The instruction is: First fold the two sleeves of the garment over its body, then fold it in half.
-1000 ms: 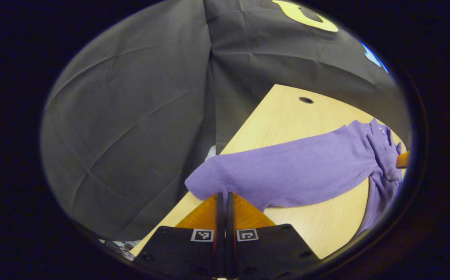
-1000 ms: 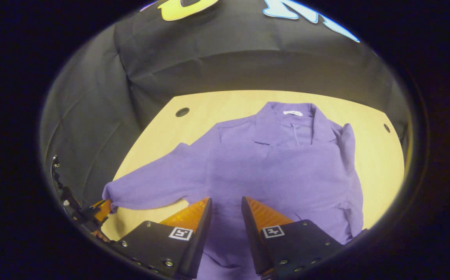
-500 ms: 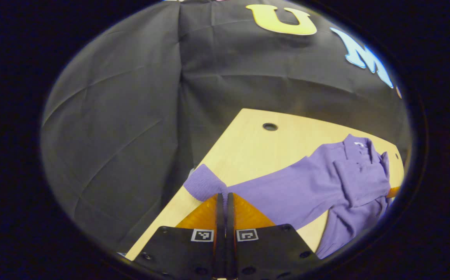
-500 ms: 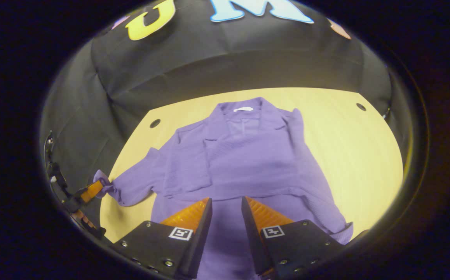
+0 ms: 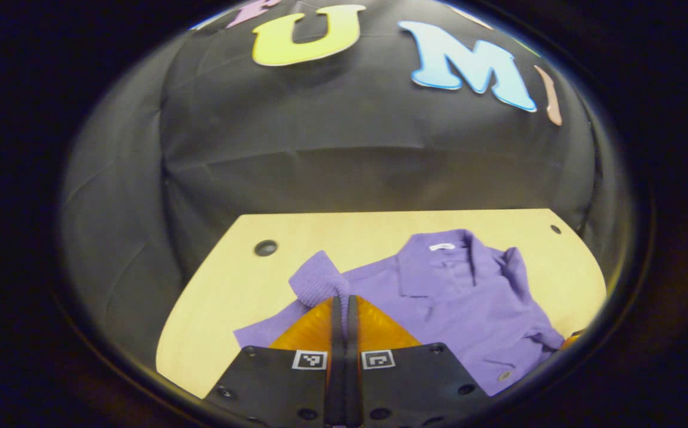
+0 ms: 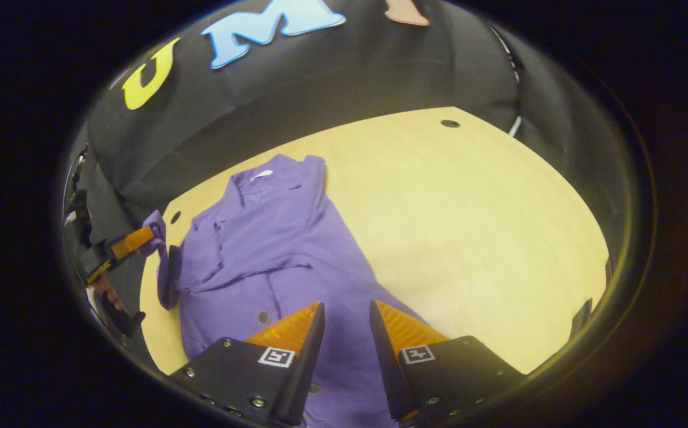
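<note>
A purple collared garment point(image 5: 469, 297) point(image 6: 273, 249) lies spread on the pale wooden table point(image 5: 219, 309) point(image 6: 469, 226). My left gripper point(image 5: 344, 306) is shut on the cuff of its sleeve point(image 5: 315, 284), lifted above the garment's left side. From the right gripper view that same gripper point(image 6: 127, 242) shows at the far left, holding the sleeve cuff point(image 6: 155, 229) up off the table. My right gripper point(image 6: 347, 312) stands open over the garment's lower part, nothing between its orange fingers point(image 6: 287, 327).
The table has round cable holes point(image 5: 265, 247) point(image 6: 450, 123) near its far corners. Bare wood stretches to the right of the garment in the right gripper view. Black cloth walls close off the back and sides.
My left gripper has carried the sleeve cuff up and inward, toward the garment's body. My right gripper has swung to the right, so the garment now sits at the left of its view.
</note>
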A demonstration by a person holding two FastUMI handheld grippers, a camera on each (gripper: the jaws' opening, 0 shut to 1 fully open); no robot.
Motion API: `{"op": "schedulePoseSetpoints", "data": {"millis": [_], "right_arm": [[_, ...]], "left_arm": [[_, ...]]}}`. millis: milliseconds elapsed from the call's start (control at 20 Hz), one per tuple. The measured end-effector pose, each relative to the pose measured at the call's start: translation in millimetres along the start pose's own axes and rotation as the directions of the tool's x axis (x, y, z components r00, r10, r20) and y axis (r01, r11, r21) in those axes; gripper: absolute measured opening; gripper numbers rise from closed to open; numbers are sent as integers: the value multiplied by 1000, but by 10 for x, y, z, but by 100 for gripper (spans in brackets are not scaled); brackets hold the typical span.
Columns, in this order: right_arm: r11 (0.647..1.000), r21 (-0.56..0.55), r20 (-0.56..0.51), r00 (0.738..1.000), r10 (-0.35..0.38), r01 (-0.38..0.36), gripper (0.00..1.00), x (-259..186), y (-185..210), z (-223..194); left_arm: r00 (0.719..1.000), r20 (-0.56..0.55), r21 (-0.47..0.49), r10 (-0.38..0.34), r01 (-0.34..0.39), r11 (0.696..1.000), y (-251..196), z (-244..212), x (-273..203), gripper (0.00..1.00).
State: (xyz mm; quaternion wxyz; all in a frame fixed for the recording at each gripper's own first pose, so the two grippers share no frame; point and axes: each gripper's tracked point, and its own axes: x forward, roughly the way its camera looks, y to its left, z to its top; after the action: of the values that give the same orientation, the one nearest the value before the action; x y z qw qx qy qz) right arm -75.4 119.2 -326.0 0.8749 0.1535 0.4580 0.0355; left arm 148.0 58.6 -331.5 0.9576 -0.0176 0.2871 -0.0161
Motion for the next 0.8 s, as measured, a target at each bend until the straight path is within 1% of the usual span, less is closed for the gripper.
{"op": "schedulePoseSetpoints", "data": {"millis": [100,150,200,300,350,400,500,550,650,700,800], "right_arm": [[999,45,-8,1000,-26,27,51,-86,-210,-109],[996,71,-16,999,-44,45,50,-142,-343,-191],[995,84,-22,998,-53,55,50,-212,-414,-233],[993,99,-23,998,-56,58,49,-280,-504,-311],[993,101,-21,998,-58,60,47,-323,-528,-336],[993,102,-20,998,-60,62,49,-373,-558,-376],[993,101,-24,998,-65,67,47,-420,-602,-423],[992,99,-31,997,-70,73,49,-458,-641,-480],[992,92,-53,995,-80,85,50,-522,-721,-601],[992,86,-63,994,-89,95,50,-551,-763,-646],[992,67,-81,991,-102,107,50,-570,-828,-726]], "left_arm": [[998,-1,30,-57,57,998,-468,71,104,7],[995,-4,55,-104,104,993,-847,114,177,7],[990,-8,71,-142,142,987,-1114,115,215,7],[978,-23,105,-209,210,972,-1643,114,284,7],[973,-28,119,-230,232,966,-1802,107,305,7],[962,-37,146,-270,272,951,-2132,75,370,7],[953,-50,166,-299,303,938,-2416,21,418,7],[949,-58,172,-309,314,934,-2527,-4,441,7],[944,-81,178,-320,330,927,-2734,-115,512,7],[944,-94,181,-315,327,927,-2805,-184,580,7],[950,-125,194,-285,305,932,-2796,-311,670,7]]}}
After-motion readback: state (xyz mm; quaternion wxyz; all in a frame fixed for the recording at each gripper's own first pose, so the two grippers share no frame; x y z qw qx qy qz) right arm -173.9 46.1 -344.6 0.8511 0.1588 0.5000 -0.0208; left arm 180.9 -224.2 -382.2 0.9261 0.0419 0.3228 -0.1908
